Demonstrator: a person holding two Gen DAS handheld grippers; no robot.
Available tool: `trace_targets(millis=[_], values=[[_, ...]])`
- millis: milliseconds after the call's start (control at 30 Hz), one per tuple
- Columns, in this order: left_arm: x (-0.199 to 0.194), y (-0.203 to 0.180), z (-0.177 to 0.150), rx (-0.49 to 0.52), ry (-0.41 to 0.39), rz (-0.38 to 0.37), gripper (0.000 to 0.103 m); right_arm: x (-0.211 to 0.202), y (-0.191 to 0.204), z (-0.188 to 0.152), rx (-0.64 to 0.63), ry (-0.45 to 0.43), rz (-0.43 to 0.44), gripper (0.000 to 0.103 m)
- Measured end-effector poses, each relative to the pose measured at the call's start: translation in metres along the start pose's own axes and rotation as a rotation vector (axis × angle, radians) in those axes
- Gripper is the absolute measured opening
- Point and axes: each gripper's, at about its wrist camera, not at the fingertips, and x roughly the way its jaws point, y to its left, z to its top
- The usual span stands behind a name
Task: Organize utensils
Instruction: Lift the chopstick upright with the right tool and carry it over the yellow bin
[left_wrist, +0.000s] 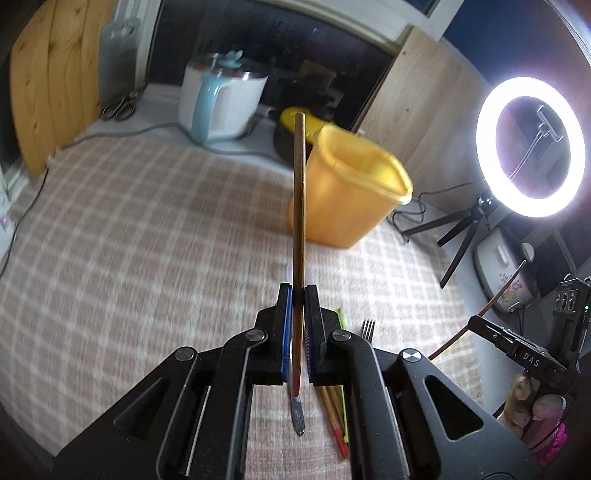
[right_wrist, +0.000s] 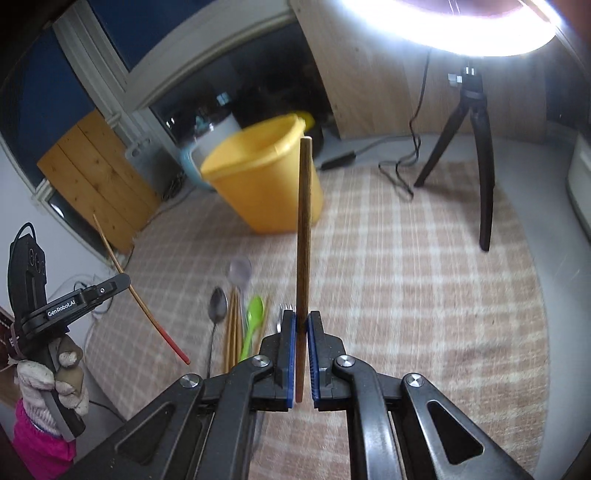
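My left gripper (left_wrist: 298, 291) is shut on a thin wooden chopstick (left_wrist: 300, 192) that stands upright in front of the yellow tub (left_wrist: 354, 192). From the right wrist view, that gripper (right_wrist: 122, 282) is at the far left, and its chopstick (right_wrist: 147, 302) has a red tip. My right gripper (right_wrist: 301, 317) is shut on a brown wooden chopstick (right_wrist: 304, 221), also upright before the yellow tub (right_wrist: 258, 173). On the checked cloth below lie a metal spoon (right_wrist: 218, 306), several chopsticks (right_wrist: 232, 332), a green plastic spoon (right_wrist: 253, 321) and a fork (right_wrist: 286, 308).
A lit ring light (left_wrist: 530, 147) on a black tripod (right_wrist: 484, 177) stands at the right with a trailing cable (right_wrist: 399, 173). A white and blue appliance (left_wrist: 221, 103), scissors (left_wrist: 120, 107) and a wooden board (left_wrist: 55, 81) line the back. A gloved hand (right_wrist: 51, 380) holds the left gripper.
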Motion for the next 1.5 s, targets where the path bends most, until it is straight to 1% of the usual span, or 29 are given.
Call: trace_targets(millis=[100, 267, 433, 667, 900, 1033, 1167, 1233, 1500], values=[[-0.002, -0.003, 0.013, 0.017, -0.021, -0.019, 0.004, -0.008, 0.009, 0.011, -0.02, -0.045, -0.024, 0.004], [0.0, -0.01, 0.038, 0.046, -0.06, -0.054, 0.004, -0.019, 0.022, 0.031, -0.032, -0.105, -0.038, 0.004], [0.001, -0.013, 0.071, 0.056, -0.109, -0.094, 0.004, -0.032, 0.039, 0.057, -0.055, -0.173, -0.05, 0.004], [0.005, -0.021, 0.121, 0.092, -0.19, -0.098, 0.004, -0.039, 0.057, 0.09, -0.089, -0.252, -0.065, 0.004], [0.025, -0.029, 0.167, 0.085, -0.231, -0.11, 0.004, -0.042, 0.074, 0.123, -0.121, -0.324, -0.08, 0.004], [0.036, -0.035, 0.185, 0.095, -0.253, -0.108, 0.004, -0.042, 0.08, 0.14, -0.132, -0.358, -0.094, 0.004], [0.055, -0.039, 0.197, 0.109, -0.245, -0.101, 0.004, -0.037, 0.083, 0.154, -0.14, -0.384, -0.103, 0.004], [0.065, -0.04, 0.2, 0.115, -0.235, -0.101, 0.004, -0.027, 0.086, 0.161, -0.155, -0.387, -0.121, 0.004], [0.102, -0.042, 0.196, 0.133, -0.182, -0.095, 0.004, 0.025, 0.082, 0.176, -0.149, -0.338, -0.146, 0.004]])
